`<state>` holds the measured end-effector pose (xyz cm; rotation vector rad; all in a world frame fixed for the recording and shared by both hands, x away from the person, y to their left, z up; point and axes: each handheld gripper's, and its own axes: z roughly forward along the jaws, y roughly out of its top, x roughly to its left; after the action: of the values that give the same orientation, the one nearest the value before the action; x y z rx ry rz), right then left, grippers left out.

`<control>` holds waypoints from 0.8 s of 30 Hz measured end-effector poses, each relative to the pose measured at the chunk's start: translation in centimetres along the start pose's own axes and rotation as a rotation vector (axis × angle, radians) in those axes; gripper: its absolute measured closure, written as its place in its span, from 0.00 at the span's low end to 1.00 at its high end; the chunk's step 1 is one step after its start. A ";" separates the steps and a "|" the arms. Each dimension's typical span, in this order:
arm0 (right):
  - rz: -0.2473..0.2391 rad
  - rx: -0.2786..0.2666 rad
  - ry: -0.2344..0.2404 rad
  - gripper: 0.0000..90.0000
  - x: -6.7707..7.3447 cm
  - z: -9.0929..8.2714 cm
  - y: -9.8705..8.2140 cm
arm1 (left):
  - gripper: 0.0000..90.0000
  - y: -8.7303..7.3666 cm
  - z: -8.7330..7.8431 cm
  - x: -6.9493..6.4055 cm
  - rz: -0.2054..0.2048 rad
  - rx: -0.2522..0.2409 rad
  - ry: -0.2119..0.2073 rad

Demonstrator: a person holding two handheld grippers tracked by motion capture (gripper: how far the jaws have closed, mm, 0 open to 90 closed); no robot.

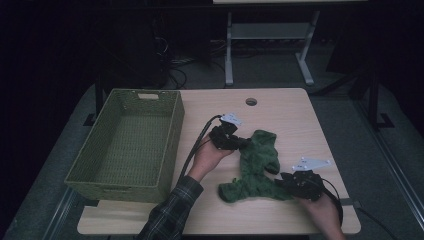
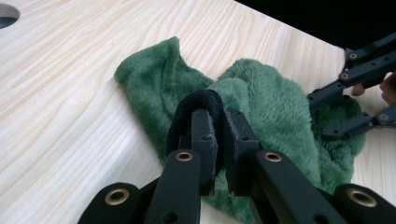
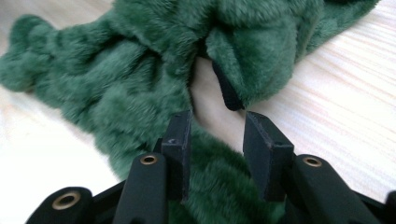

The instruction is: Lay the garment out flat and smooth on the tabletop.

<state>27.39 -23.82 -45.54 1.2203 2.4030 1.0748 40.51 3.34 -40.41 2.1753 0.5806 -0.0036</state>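
Observation:
A fuzzy green garment (image 1: 257,160) lies crumpled on the wooden table (image 1: 295,112), right of centre. My left gripper (image 1: 239,142) is at its left edge, shut on the garment's black trim (image 2: 196,100), which loops over the jaw tips (image 2: 222,112). My right gripper (image 1: 281,180) rests low on the garment's near right part. Its jaws stand apart (image 3: 217,123), with green pile (image 3: 116,70) against the left one and bare table in the gap. A strip of black trim (image 3: 226,95) shows just beyond them. The right gripper (image 2: 345,107) also shows in the left gripper view, at the cloth's far side.
A green woven basket (image 1: 172,145) stands on the table's left part, with nothing in it. A round cable hole (image 1: 251,101) sits near the far edge. A desk frame (image 1: 229,50) and cables stand on the floor behind.

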 end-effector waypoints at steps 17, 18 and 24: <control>0.021 -0.017 -0.056 0.91 -1.6 2.2 1.8 | 0.93 -1.0 -1.4 0.4 -0.032 -0.009 0.019; 0.021 -0.017 -0.056 0.91 -1.6 2.2 1.8 | 0.93 -1.0 -1.4 0.4 -0.032 -0.009 0.019; -0.001 -0.087 -0.092 0.95 -3.0 0.4 3.6 | 0.93 -1.9 -3.3 0.4 -0.057 -0.015 0.063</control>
<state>31.60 -24.53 -43.58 1.2126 2.2635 1.0864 39.44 6.96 -39.83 2.1502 0.6761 0.0391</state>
